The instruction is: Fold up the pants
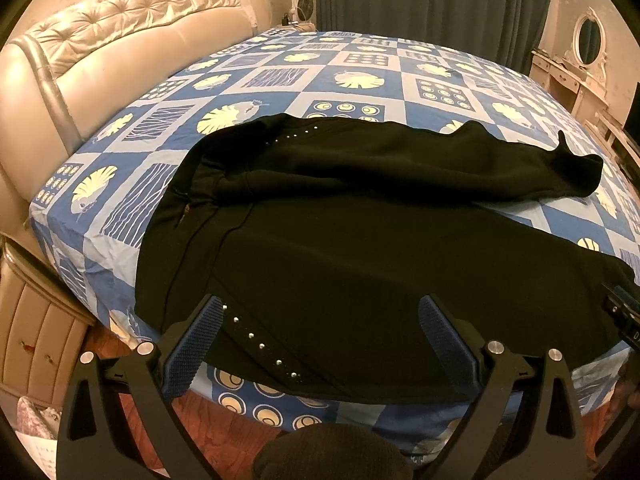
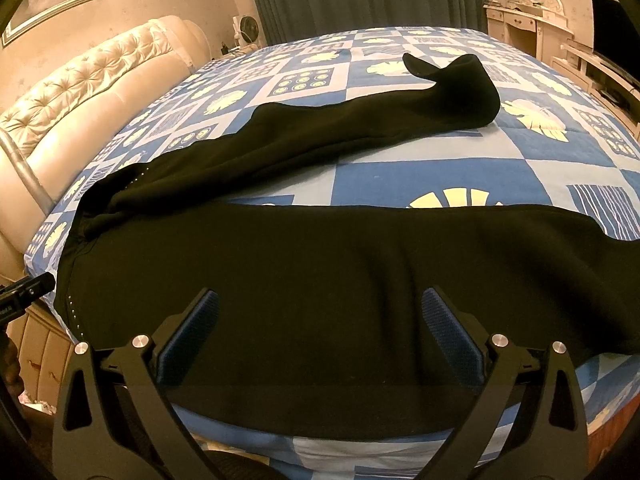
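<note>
Lying spread on the bed (image 1: 120,240), the black pants (image 1: 360,264) are unfolded: waist end toward the headboard (image 1: 120,52), near leg running along the bed's near edge, far leg angled away across the patterned sheet with its cuff (image 2: 460,88) curled up and slightly twisted. The two legs diverge, a wedge of blue sheet showing between them in the right wrist view, so no lengthwise fold has been made yet, by my reading. A line of small studs (image 1: 260,344) marks the near hip seam; a matching row shows at the far hip. Left gripper (image 1: 320,344) sits low over the near edge at the hip region, jaws spread wide, nothing between the blue textured pads (image 1: 196,348); the cloth is in front of and under them, but contact cannot be confirmed. Right gripper (image 2: 320,340) is likewise wide apart and empty, poised over the near leg further toward the cuff side. Placement looks deliberate: two pick points spaced along one edge would let the near leg be lifted evenly and carried over onto the far one. Judgement: task at its start, approach stage before first grasp. Risk noted: thick soft fabric may bunch, and the far leg's skew means the legs will not align unless straightened. Beyond the bed: dark curtain (image 1: 432,0), dressing table with oval mirror (image 1: 588,40), a small fan (image 1: 306,6) past the headboard
</note>
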### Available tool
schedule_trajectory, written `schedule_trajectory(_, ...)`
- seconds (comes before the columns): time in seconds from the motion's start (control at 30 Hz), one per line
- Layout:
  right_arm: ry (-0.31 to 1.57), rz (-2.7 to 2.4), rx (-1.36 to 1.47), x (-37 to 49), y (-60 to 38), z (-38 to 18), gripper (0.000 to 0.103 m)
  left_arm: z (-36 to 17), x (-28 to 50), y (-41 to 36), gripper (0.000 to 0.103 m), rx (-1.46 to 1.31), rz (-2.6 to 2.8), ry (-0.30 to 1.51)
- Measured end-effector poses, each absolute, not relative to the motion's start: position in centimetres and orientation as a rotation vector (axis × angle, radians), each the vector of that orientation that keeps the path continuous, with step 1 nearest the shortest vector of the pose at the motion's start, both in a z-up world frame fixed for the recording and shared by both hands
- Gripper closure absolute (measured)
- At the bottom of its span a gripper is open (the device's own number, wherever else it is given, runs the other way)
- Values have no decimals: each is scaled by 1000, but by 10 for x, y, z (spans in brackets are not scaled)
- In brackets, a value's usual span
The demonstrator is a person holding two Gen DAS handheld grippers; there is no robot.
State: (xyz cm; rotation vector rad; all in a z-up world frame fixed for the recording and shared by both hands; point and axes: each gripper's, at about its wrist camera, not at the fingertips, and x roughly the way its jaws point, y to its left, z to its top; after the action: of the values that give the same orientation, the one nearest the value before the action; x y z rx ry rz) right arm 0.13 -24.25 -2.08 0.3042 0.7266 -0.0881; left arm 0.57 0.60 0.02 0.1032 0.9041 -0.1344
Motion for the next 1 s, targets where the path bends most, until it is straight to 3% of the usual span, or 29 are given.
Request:
schedule_trajectory(0.7,740,-85,303,1,-239,-23,2,4,8,5,6,87,-196,918)
schedule_trajectory(1.0,745,-70,294,1,-238,-21,2,5,22,14,6,46,-323,1012)
